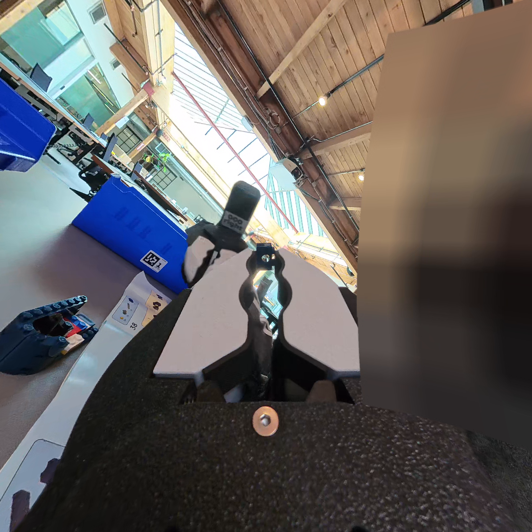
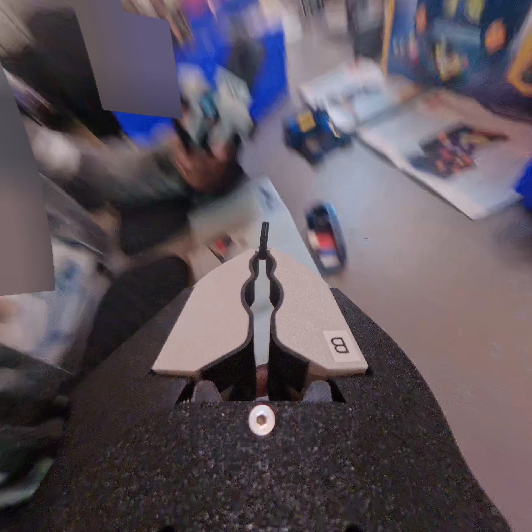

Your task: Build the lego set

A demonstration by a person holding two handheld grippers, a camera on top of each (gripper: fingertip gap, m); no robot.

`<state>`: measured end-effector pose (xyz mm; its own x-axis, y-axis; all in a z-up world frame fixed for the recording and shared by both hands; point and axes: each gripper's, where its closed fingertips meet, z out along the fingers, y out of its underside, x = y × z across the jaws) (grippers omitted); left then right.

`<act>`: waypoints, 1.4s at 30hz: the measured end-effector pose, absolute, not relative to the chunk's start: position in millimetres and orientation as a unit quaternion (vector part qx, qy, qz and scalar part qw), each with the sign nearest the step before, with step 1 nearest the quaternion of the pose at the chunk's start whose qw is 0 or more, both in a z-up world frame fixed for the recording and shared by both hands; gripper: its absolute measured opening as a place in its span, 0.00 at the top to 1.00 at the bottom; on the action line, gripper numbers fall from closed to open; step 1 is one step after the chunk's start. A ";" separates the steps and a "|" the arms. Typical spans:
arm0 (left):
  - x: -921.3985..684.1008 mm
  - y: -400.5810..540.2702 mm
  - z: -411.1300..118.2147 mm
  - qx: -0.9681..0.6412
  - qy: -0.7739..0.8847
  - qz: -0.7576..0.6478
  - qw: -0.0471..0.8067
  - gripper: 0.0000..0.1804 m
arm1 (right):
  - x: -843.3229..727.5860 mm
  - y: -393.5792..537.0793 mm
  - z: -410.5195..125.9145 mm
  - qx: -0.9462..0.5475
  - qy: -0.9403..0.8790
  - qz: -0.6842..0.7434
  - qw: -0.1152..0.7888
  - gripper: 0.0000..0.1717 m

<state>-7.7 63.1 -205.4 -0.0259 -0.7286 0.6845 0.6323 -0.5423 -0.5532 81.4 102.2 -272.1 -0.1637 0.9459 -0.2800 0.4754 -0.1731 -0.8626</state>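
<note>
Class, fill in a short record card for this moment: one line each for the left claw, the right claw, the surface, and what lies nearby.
Left claw: raised towards the wooden ceiling, tips closed on a small black cube-shaped brick with a round hole.
Right claw: tips pinching a thin black plastic pin that sticks out forward.
Surface: grey table.
Nearby: dark blue toy-brick model with red and white pieces inside; open instruction booklet; blue plastic bin.
View quality: right wrist view heavily blurred.

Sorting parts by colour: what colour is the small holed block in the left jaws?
Black block, clearest in the left wrist view.
</note>
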 end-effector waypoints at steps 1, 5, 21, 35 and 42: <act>-7.6 63.4 -205.7 -0.511 0.047 -0.715 0.475 0.94 | 86.8 103.2 -293.7 -0.614 -0.642 0.392 0.242 0.98; -6.3 64.2 -207.9 -0.518 0.050 -0.710 0.475 0.94 | 101.5 82.2 -347.8 -0.581 -0.765 0.230 0.154 0.98; -0.1 62.6 -210.5 -0.532 0.065 -0.703 0.468 0.94 | 87.3 82.5 -355.4 -0.585 -0.762 0.228 0.157 0.91; -40.0 48.6 -153.4 -0.242 -0.085 -0.844 0.471 0.94 | 50.4 102.3 -117.4 -0.298 -0.166 0.855 0.391 0.98; -28.5 31.2 -142.6 -0.196 -0.085 -0.845 0.489 0.94 | -7.5 59.6 -129.7 -0.333 -0.164 0.848 0.379 0.98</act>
<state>-28.5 31.2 -142.6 -0.4438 -0.7942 0.4151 0.8608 -0.5067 -0.0490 -7.5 59.6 -129.7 -0.4909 0.7513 -0.4411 -0.5330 -0.6595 -0.5301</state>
